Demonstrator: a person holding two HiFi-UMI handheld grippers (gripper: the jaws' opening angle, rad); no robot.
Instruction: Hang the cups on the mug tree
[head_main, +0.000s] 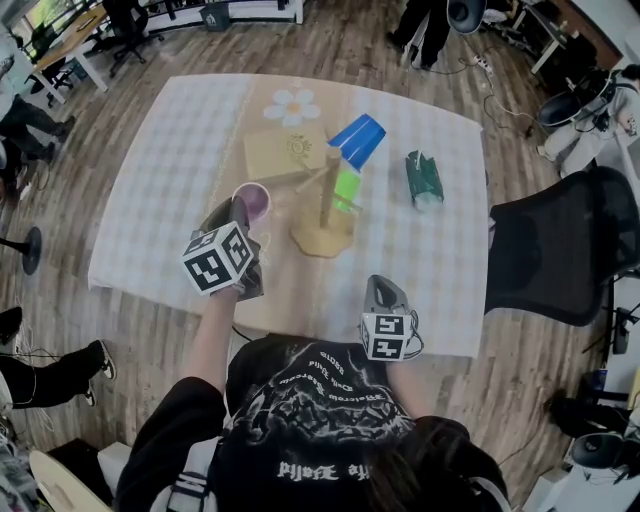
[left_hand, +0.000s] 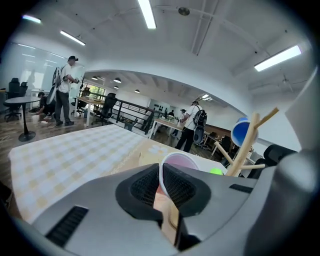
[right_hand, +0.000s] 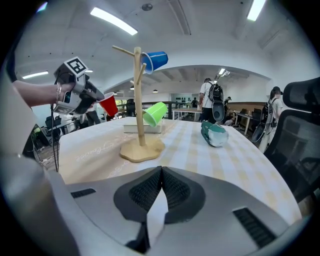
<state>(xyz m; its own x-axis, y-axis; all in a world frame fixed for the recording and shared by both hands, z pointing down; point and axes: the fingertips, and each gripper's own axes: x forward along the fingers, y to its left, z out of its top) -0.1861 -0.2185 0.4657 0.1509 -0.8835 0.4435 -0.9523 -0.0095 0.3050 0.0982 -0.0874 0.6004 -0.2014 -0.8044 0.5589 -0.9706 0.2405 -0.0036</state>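
Left gripper (left_hand: 161, 176): jaws nearly together, pinching the wall of the red cup (right_hand: 108, 105) at its rim, wall squeezed between the pads. Held up clear of the tabletop (head_main: 150, 180), tilted, over the left half, just left of the mug tree (head_main: 327, 205) and apart from its pegs. On the tree, at mid-table: green cup (head_main: 346, 187) low, blue cup (head_main: 358, 140) at the top. Right gripper (right_hand: 161, 172): jaws pressed fully together, nothing between, hovering at the near edge, right of the tree. Teal cup (head_main: 424, 180): lying on its side toward the right edge. Red cup's base hidden behind the left jaws; tree base blocked by gripper body in the left gripper view; peg contact under the blue and green cups hard to make out.
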